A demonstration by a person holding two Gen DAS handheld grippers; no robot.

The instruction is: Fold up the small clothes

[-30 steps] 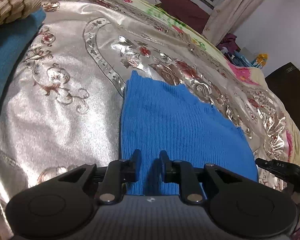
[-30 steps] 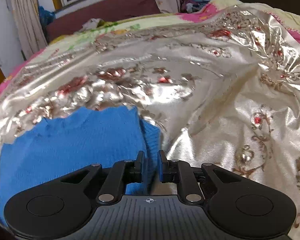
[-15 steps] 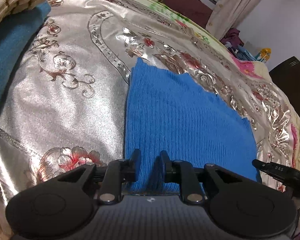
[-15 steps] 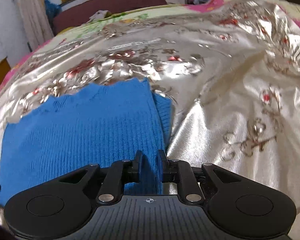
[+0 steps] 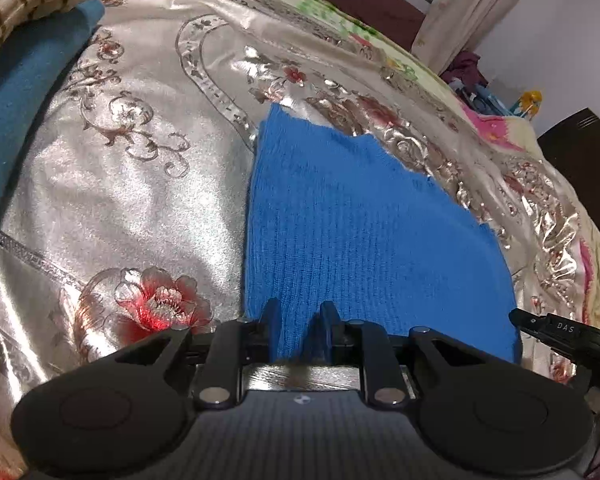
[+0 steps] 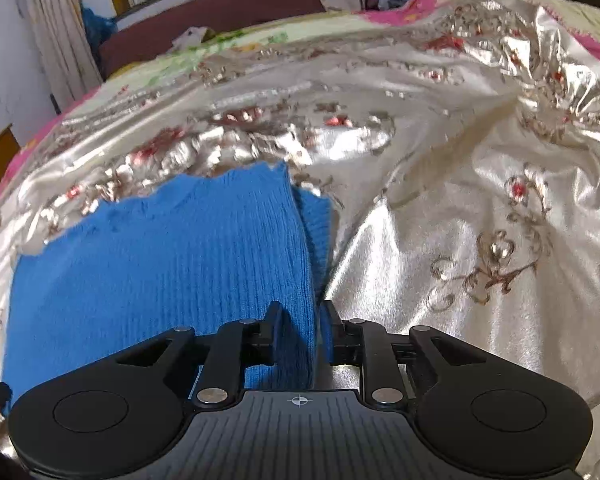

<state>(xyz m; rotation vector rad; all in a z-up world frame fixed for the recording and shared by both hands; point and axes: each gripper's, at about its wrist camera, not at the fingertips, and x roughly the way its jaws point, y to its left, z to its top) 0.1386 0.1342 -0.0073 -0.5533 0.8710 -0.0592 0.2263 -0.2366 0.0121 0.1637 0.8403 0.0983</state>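
On the shiny flowered bedspread [image 5: 132, 200] lies a bright blue ribbed knit garment [image 5: 360, 232], folded flat. Left gripper [image 5: 300, 316] pinches its near edge; right gripper [image 6: 300, 316], jaws just opening, straddles its corner loosely.

Bed [image 5: 140, 208], silver floral cover; blue knit [image 5: 360, 232] flat on it.
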